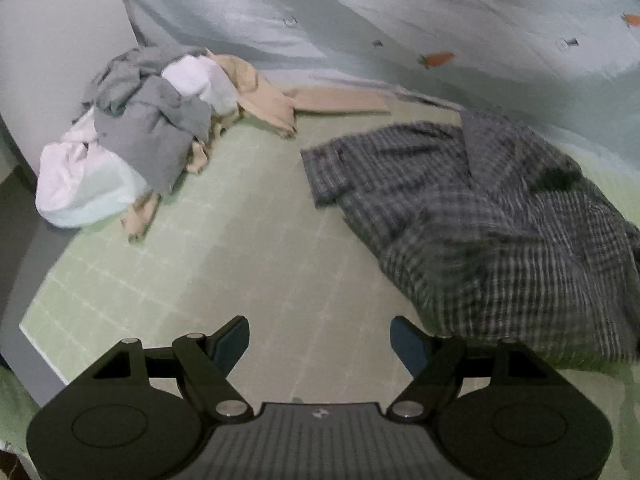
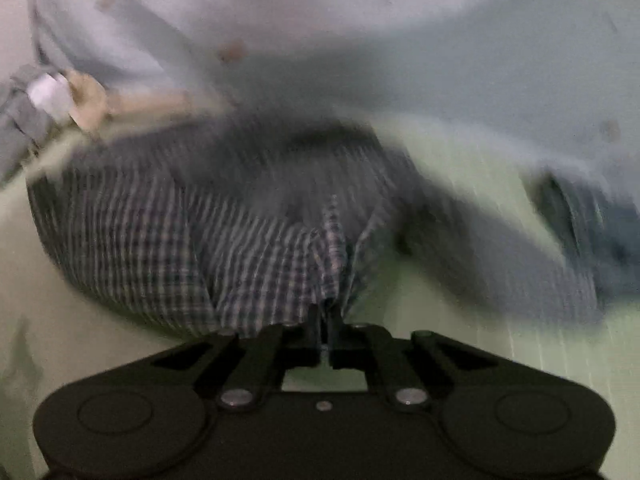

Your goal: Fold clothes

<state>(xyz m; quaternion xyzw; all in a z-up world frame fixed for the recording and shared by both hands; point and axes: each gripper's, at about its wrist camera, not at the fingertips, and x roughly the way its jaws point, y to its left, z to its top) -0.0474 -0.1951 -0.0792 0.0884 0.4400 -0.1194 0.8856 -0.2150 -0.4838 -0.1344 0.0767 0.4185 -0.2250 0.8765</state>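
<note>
A dark checked shirt point(image 1: 480, 216) lies crumpled on the green grid mat point(image 1: 240, 240), to the right in the left wrist view. My left gripper point(image 1: 320, 340) is open and empty, above bare mat just left of the shirt's near edge. My right gripper point(image 2: 326, 320) is shut on a bunched edge of the checked shirt point(image 2: 240, 248), which spreads away from its fingertips. The right wrist view is blurred by motion.
A heap of grey, white and beige clothes point(image 1: 148, 132) lies at the mat's far left corner. A pale blue sheet with carrot prints point(image 1: 400, 20) rises behind the mat. A dark blue garment point(image 2: 592, 224) lies at the right.
</note>
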